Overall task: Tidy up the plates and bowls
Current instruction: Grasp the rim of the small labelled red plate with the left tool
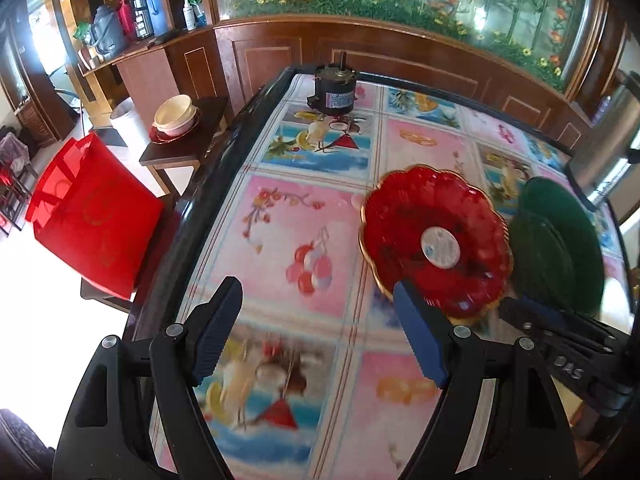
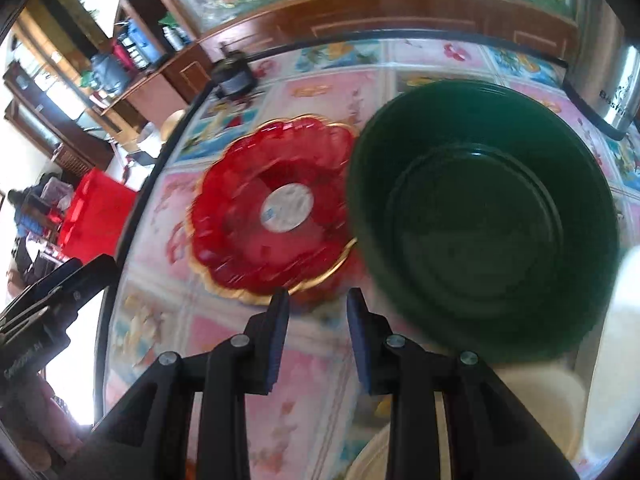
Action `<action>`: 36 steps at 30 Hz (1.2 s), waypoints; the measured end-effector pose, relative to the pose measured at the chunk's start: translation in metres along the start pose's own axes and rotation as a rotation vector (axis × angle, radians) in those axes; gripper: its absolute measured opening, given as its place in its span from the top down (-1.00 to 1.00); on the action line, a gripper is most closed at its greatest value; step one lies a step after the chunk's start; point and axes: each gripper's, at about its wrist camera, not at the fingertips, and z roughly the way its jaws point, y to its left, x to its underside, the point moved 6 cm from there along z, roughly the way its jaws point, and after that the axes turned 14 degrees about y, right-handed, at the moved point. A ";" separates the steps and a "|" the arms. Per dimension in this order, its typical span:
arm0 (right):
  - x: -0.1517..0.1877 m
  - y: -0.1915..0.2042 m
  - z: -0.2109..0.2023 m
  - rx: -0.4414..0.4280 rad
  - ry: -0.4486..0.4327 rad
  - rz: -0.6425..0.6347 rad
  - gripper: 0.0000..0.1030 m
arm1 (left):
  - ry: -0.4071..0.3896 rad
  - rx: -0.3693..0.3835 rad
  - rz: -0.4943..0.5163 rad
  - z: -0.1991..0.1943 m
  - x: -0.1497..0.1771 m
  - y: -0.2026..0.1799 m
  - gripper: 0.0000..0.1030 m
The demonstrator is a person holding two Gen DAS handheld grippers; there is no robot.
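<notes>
Two dishes mid-table on the glass-topped floral-print table point(image 1: 304, 208): scalloped red glass plate with gold rim point(image 1: 436, 236), centre-right of the left wrist view, and dark green round bowl point(image 2: 484, 216) just beside it, filling the right of the right wrist view. Looks tilted or lifted, rim crossing over the plate's edge; blurred, contact not clear. Cream bowl point(image 2: 540, 404) partly seen at lower right below the green one. Likely mid-sort, judging by the second stack of cream and pink bowls on a red plate point(image 1: 175, 118) on the dark side table, upper left.

Left gripper point(image 1: 320, 332) low over the table, spread wide, holding nothing, right pad at the red plate's near rim. Right gripper point(image 2: 318, 328) pointing at the gap between plate and bowl, fingers parted narrowly, nothing between. Probably next: grab for the red plate.
</notes>
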 end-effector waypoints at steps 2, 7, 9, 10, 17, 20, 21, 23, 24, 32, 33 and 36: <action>-0.010 -0.010 0.000 0.010 -0.007 0.019 0.42 | 0.010 0.008 0.001 0.009 -0.008 -0.003 -0.54; -0.026 -0.026 0.002 0.021 -0.010 0.063 0.40 | 0.034 -0.009 0.002 0.035 -0.026 -0.010 -0.54; -0.030 -0.029 0.004 -0.009 0.000 0.073 0.40 | 0.043 0.004 0.011 0.042 -0.031 -0.014 -0.54; -0.031 -0.029 0.006 -0.020 0.006 0.078 0.40 | 0.043 0.006 0.015 0.045 -0.033 -0.016 -0.54; -0.037 -0.023 0.011 -0.029 0.001 0.072 0.40 | 0.055 0.009 0.021 0.058 -0.047 -0.026 -0.54; -0.040 -0.025 0.014 -0.031 0.005 0.076 0.40 | 0.050 0.011 0.025 0.060 -0.052 -0.031 -0.54; -0.040 -0.026 0.014 -0.029 0.005 0.078 0.40 | 0.051 0.014 0.027 0.061 -0.054 -0.033 -0.54; -0.040 -0.027 0.015 -0.030 0.001 0.080 0.40 | 0.049 0.021 0.035 0.063 -0.056 -0.036 -0.54; -0.040 -0.028 0.014 -0.029 0.001 0.080 0.40 | 0.044 0.017 0.042 0.063 -0.057 -0.038 -0.54; -0.039 -0.035 0.013 -0.010 -0.007 0.078 0.42 | 0.057 0.023 0.068 0.073 -0.061 -0.044 -0.15; -0.040 -0.035 0.013 -0.009 -0.009 0.075 0.43 | 0.071 0.029 0.069 0.077 -0.061 -0.044 -0.07; -0.039 -0.034 0.012 -0.006 -0.013 0.062 0.57 | 0.091 0.032 0.073 0.084 -0.059 -0.044 0.30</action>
